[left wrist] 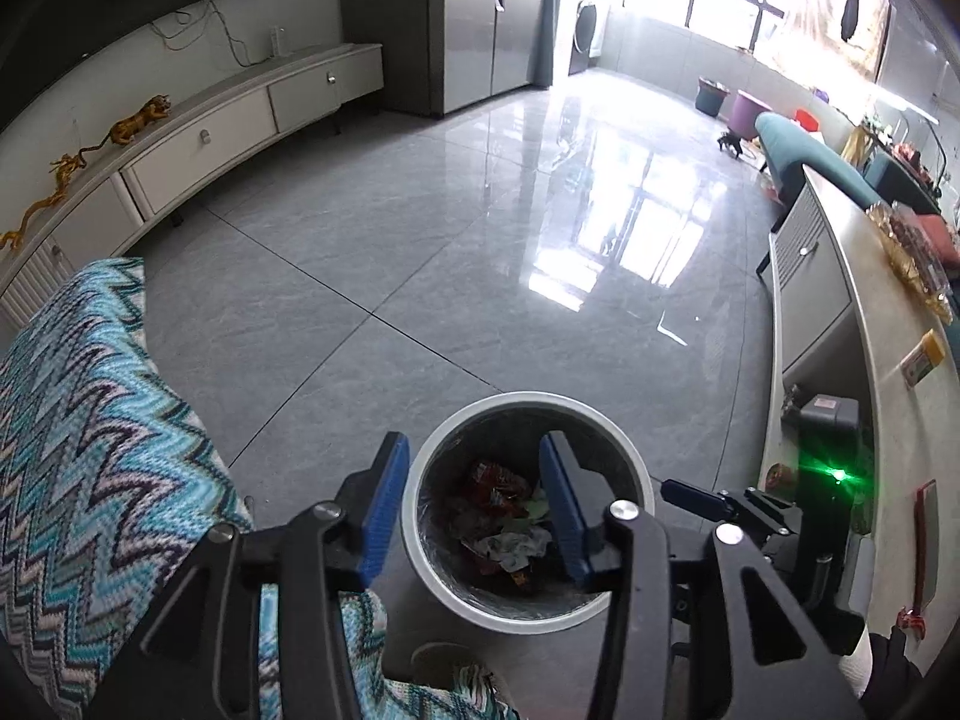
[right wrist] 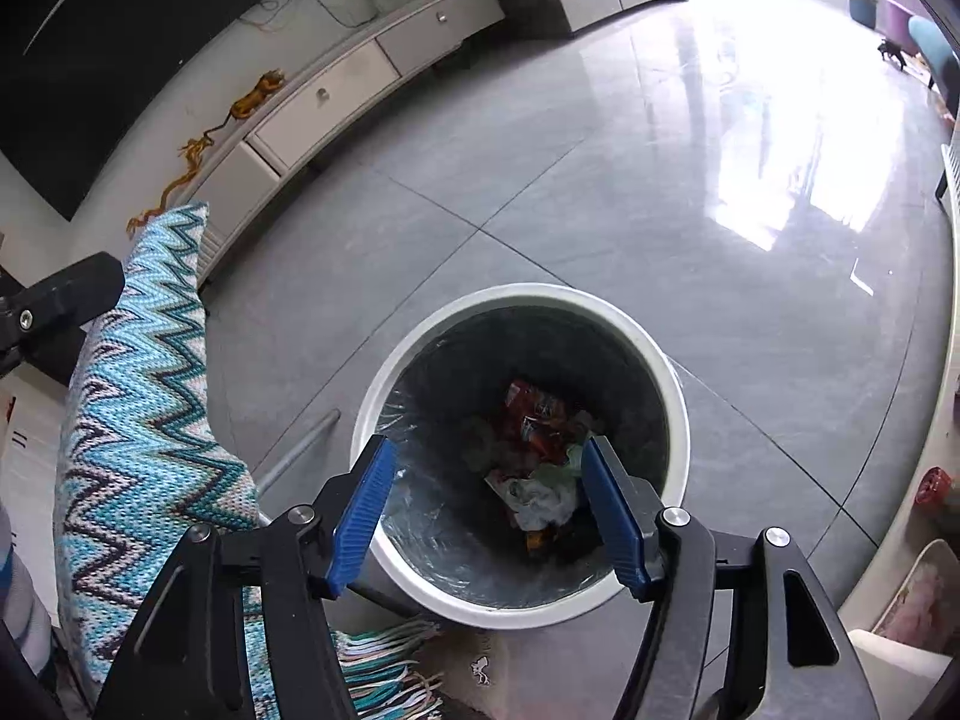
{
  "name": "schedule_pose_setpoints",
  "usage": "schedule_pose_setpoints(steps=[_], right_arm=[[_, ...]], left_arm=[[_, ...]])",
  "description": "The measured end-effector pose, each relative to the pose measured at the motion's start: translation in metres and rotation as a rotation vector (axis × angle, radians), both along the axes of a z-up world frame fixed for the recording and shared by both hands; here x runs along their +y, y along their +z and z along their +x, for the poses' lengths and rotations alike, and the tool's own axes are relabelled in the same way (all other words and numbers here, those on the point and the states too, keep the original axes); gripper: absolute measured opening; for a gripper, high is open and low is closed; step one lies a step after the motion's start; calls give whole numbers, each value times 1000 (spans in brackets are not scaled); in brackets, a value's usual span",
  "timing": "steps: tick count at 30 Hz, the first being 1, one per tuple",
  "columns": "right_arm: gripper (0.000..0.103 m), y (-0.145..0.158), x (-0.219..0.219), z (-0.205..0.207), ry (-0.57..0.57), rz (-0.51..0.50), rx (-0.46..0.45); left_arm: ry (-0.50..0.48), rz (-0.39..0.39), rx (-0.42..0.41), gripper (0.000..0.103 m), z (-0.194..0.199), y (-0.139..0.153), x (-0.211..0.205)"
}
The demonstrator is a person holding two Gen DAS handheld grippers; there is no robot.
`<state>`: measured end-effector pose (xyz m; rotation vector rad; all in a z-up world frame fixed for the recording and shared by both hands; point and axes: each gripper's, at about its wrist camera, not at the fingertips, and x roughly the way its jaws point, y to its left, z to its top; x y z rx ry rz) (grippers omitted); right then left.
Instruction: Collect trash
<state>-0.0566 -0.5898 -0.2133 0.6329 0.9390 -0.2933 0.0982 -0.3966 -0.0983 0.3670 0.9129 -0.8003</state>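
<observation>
The left gripper point(left wrist: 474, 504) hangs right above the bin point(left wrist: 420, 540). Its blue pads are apart and hold nothing. The right gripper point(right wrist: 489, 510) is above the bin too, open wider, and also holds nothing. Down at the bottom of the bin lies the trash point(right wrist: 540, 450): red wrappers and crumpled paper. So that trash looks dropped in already. A zigzag blanket point(right wrist: 138, 390) sits beside the bin. I see no trash on the gray floor point(left wrist: 420, 240) around the bin; more may be out of view.
</observation>
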Motion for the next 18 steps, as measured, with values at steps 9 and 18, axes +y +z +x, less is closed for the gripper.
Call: schedule_pose_setpoints(steps=[9, 18], right_arm=[[73, 50, 37, -4, 45, -60, -87], [78, 108, 101, -4, 157, -135, -190]], left_arm=[[93, -83, -67, 44, -15, 41, 68], [277, -150, -259, 79, -47, 86, 162]])
